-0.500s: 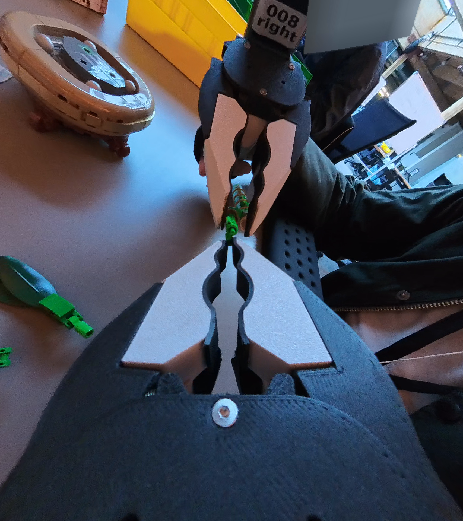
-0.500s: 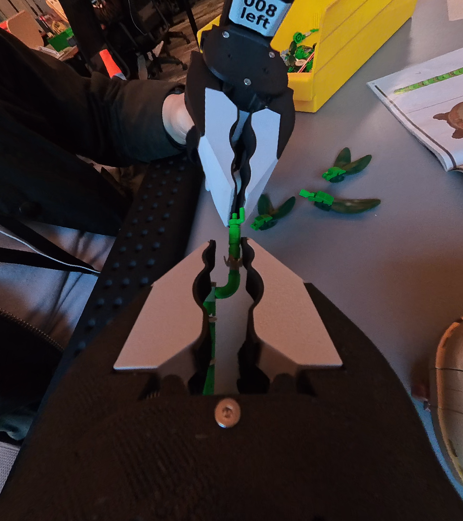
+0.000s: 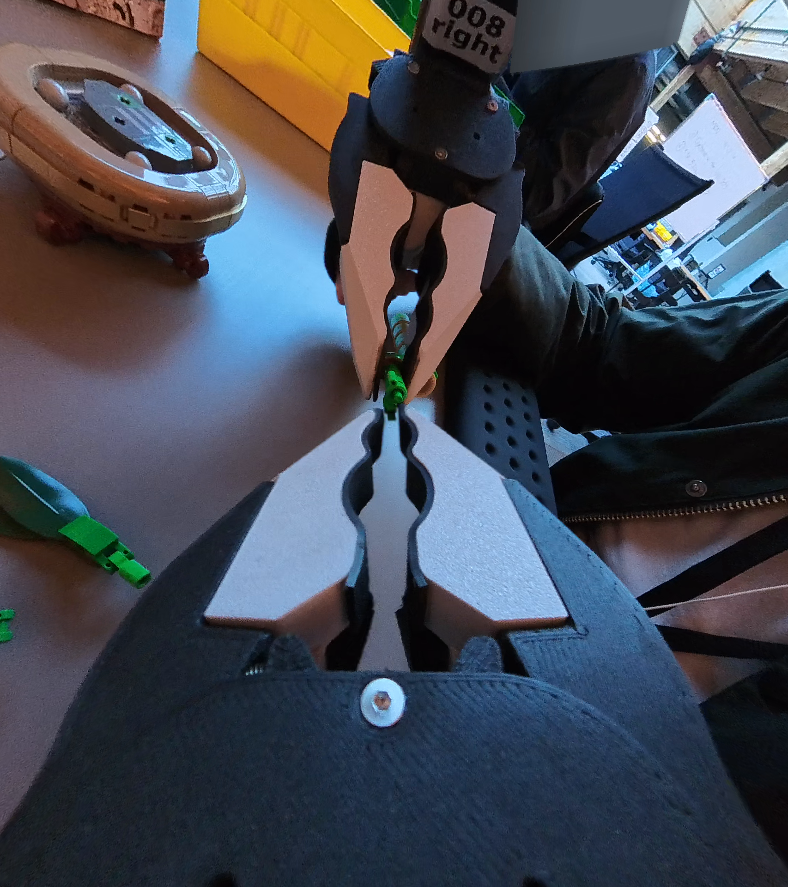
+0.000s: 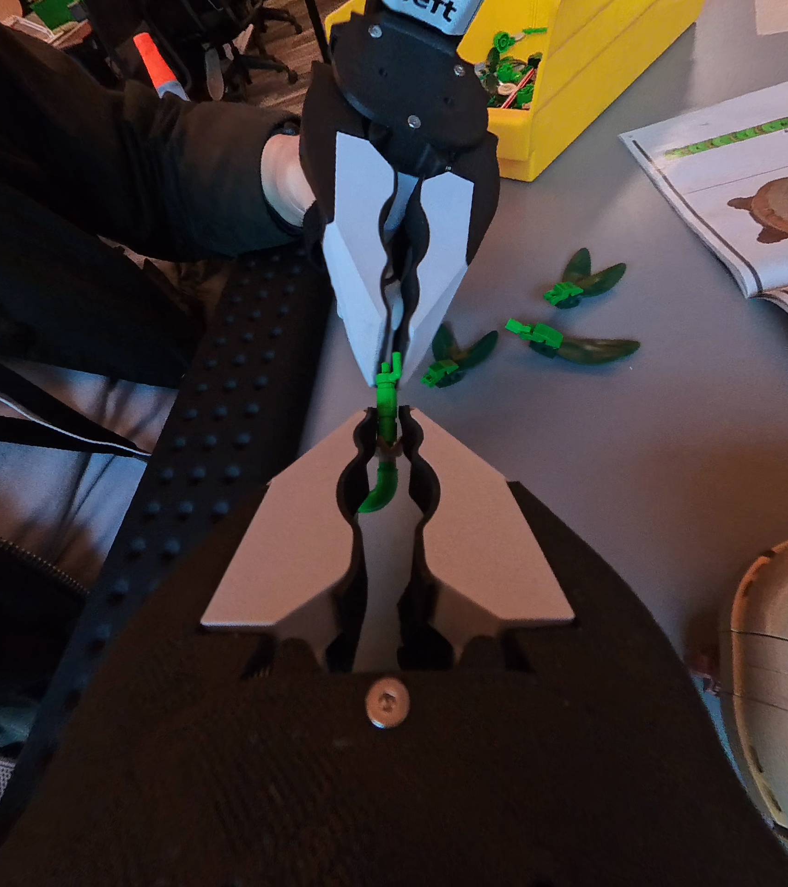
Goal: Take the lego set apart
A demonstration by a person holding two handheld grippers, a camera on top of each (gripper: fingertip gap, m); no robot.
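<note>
Leaf pieces point(image 4: 574, 343) beside yellow bin point(image 4: 589, 86)

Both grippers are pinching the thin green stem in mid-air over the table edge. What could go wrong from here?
The green stem is held only at the tips of the left gripper and right gripper, so it may slip or snap apart suddenly. A freed piece could drop off the table edge onto the person's lap.

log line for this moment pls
left gripper: shut on thin green lego stem | right gripper: shut on stem | held above grey table
</note>
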